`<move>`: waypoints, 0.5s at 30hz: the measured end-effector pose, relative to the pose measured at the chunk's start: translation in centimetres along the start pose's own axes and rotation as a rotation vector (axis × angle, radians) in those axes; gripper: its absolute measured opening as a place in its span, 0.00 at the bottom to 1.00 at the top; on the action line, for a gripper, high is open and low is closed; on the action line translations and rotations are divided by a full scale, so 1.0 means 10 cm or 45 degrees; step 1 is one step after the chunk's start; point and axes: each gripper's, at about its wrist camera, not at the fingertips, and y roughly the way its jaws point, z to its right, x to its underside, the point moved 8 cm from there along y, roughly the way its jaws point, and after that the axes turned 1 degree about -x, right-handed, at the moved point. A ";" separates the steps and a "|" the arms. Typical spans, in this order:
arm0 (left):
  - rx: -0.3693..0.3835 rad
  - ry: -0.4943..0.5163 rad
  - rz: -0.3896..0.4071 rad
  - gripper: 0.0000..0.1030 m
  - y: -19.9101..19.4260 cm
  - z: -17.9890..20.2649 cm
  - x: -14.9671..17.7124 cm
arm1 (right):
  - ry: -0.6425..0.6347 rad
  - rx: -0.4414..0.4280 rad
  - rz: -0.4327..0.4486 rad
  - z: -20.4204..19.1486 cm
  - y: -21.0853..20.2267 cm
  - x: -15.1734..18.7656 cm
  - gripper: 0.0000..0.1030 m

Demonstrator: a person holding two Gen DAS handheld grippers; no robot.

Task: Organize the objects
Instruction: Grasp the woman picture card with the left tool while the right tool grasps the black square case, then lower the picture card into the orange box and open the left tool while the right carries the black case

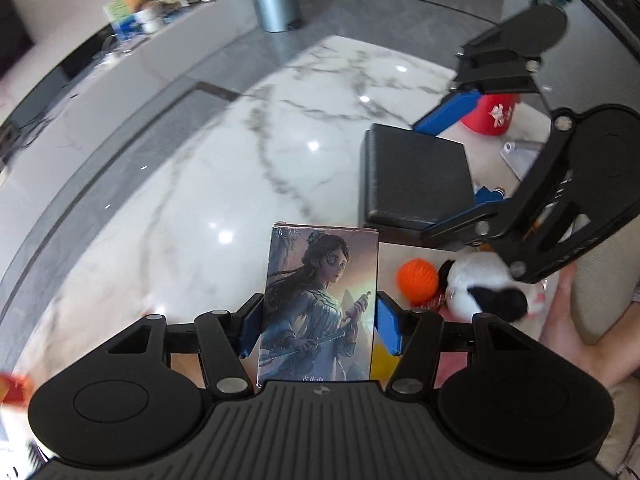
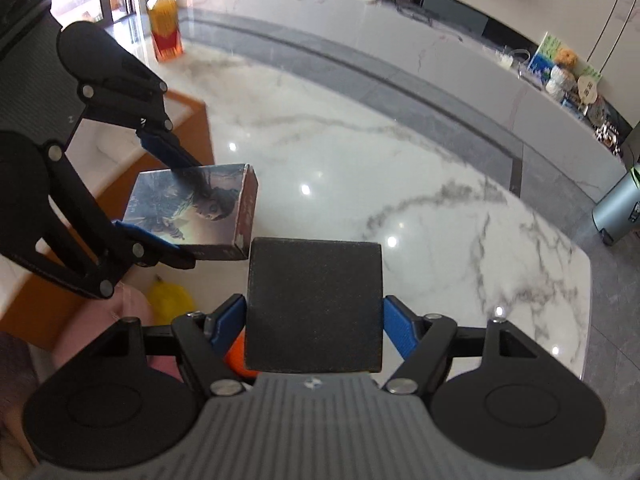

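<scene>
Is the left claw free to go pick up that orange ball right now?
Probably not. The left claw is shut on the picture box, so it has no free grip. The orange ball lies uncovered beside the plush toy; the box would need setting down first.

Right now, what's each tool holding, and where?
Left tool: illustrated card box, clamped by its long side edges. Right tool: black box, clamped by its opposite sides.

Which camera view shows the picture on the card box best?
The left wrist view: the card box faces the camera upright between the left hand-held gripper, its printed woman plain. The right wrist view shows the box from the side, tilted, its picture glared and partly covered.
</scene>
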 end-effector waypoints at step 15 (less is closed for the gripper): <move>-0.258 -0.677 -0.283 0.65 -0.27 -0.92 1.39 | -0.423 -0.208 0.079 -1.77 -0.10 -0.64 0.73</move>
